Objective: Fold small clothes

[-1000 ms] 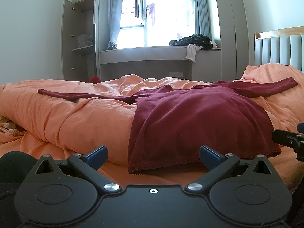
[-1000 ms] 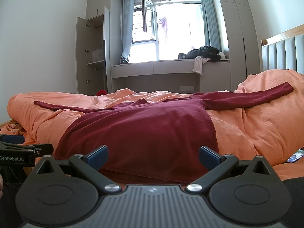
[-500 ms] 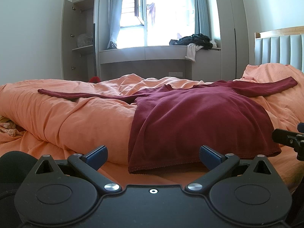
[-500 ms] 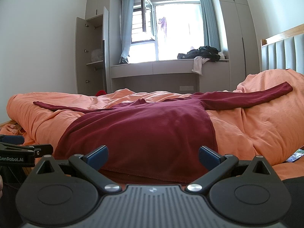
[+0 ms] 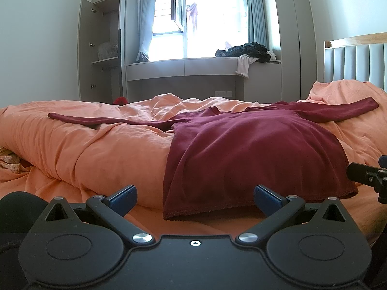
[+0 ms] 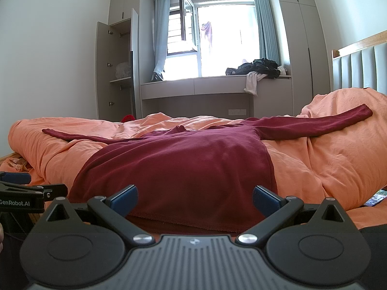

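Two hand-held grippers, left and right, wide open, empty; maroon long-sleeved top spread flat on orange duvet, sleeves toward 9 and 2 o'clock; soft, light, likely limp; pinch hem corners.

We see open air between the left gripper and the hem of the maroon shirt, its fingers spread wide with nothing between them; the same holds for the right gripper, which faces the shirt's hem from just in front. The two grippers sit close side by side, so each is the other's nearest obstacle: the right one's tip juts in at the left view's right edge. The rumpled orange duvet rises in a thick roll under the shirt and to its left, and a higher mound bulks on the right below the padded headboard. Above the bedding the room is unobstructed to the window bench.
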Tool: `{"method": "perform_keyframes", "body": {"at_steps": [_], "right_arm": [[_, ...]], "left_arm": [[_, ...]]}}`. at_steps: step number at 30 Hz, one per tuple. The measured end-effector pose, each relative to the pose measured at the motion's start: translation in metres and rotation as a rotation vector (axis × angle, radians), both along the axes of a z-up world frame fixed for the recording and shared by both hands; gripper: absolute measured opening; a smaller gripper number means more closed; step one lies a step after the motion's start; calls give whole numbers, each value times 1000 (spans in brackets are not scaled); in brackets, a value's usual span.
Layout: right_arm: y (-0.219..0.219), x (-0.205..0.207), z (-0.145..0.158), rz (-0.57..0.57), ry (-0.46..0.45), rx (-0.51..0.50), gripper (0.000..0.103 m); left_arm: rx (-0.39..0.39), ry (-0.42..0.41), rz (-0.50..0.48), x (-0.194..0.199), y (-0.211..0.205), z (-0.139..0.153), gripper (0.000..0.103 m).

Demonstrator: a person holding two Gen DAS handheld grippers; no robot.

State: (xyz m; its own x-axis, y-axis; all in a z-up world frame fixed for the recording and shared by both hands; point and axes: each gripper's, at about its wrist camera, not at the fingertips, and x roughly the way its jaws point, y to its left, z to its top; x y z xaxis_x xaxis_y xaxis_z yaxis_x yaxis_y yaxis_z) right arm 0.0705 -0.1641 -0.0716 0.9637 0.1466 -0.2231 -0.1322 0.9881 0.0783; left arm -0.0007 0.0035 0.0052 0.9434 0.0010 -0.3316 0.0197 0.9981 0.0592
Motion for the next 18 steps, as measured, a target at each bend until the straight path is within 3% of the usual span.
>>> {"method": "perform_keyframes", "body": {"at_steps": [18], "right_arm": [[1, 0, 0, -3, 0, 0, 103]], "left_arm": [[-2, -1, -1, 0, 0, -1, 103]]}}
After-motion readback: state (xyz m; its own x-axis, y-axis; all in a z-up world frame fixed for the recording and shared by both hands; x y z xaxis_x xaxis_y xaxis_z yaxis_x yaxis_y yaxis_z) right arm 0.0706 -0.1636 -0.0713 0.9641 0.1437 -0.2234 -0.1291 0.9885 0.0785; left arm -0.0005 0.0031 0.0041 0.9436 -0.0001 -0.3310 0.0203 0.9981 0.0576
